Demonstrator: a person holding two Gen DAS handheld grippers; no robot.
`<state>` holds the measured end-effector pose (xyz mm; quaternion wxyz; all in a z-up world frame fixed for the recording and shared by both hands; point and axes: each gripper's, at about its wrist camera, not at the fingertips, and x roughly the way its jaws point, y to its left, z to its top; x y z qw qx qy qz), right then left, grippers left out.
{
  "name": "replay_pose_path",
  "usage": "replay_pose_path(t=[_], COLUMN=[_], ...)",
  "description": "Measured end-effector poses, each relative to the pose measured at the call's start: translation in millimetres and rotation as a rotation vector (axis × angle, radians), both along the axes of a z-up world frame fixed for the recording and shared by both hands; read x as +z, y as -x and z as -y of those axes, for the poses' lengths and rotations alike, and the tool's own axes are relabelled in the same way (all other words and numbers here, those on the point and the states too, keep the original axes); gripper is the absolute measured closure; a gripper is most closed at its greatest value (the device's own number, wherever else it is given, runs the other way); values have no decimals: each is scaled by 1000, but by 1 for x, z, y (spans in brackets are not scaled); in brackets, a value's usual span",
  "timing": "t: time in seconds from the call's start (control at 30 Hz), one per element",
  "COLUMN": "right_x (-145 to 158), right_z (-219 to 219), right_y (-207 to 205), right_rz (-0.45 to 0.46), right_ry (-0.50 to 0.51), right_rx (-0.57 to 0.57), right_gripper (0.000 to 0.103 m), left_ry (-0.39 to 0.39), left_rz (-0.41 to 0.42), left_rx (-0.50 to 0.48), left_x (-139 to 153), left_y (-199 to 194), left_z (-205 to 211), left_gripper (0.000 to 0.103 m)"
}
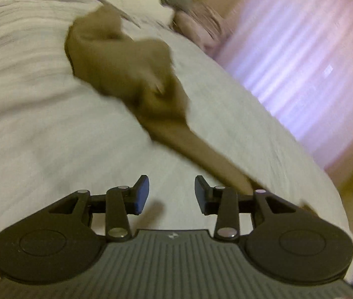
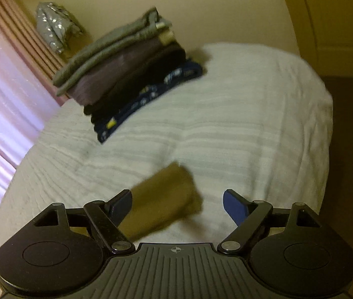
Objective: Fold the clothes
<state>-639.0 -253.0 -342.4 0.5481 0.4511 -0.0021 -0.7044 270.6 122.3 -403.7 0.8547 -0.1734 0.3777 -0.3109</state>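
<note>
Your left gripper (image 1: pixel 172 194) stands with its jaws parted and nothing between them. The brown garment (image 1: pixel 126 74) lies on the bed (image 1: pixel 26 137) ahead of it. Its long axis runs diagonally, from a bunched mass at upper left down to a narrow tail that passes just beside the right-hand finger; that tail is the nearest part to this gripper.

Your right gripper (image 2: pixel 177 205) is wide open and empty. One end of the brown garment (image 2: pixel 161 199) lies between its fingers, toward the left-hand one, untouched by either pad as far as the blur allows. I judge this gripper the better placed. The stack of folded clothes (image 2: pixel 131 74) sits well beyond.

No brand, label or writing is legible in either view.
</note>
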Motion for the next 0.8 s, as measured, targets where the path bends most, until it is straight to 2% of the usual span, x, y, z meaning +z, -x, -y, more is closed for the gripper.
replay_pose_path(t=[0.07, 0.27, 0.3, 0.33, 0.37, 0.47, 0.57, 0.63, 0.7, 0.8], right_x=[-4, -18, -20, -22, -23, -24, -24, -24, -24, -26], right_z=[-1, 2, 2, 3, 4, 6, 7, 8, 8, 7], right_y=[-12, -42, -46, -50, -54, -62, -67, -69, -71, -73], right_rz=[-12, -69, -83, -98, -114, -145, -151, -159, -165, -166], right_ry=[-19, -77, -83, -89, -94, -102, -103, -109, -112, -107], right_rx=[0, -15, -20, -25, -28, -26, -19, -16, -12, -11], right_gripper=[20, 20, 20, 20, 20, 20, 20, 20, 20, 20], left_ry=[19, 4, 5, 5, 5, -14, -29, -45, -64, -146], left_rz=[10, 43, 56, 69, 84, 223, 395, 487, 525, 572], left_rx=[56, 105, 94, 83, 73, 75, 69, 98, 128, 118], left_x=[-6, -29, -30, -31, -32, -4, 41, 68, 85, 81], left_y=[-34, -98, -101, -103, -105, -86, -63, -52, -45, -34], left_z=[10, 41, 44, 48, 51, 49, 40, 32, 21, 16], left_gripper=[68, 68, 73, 100, 101, 101, 101, 101, 101, 101])
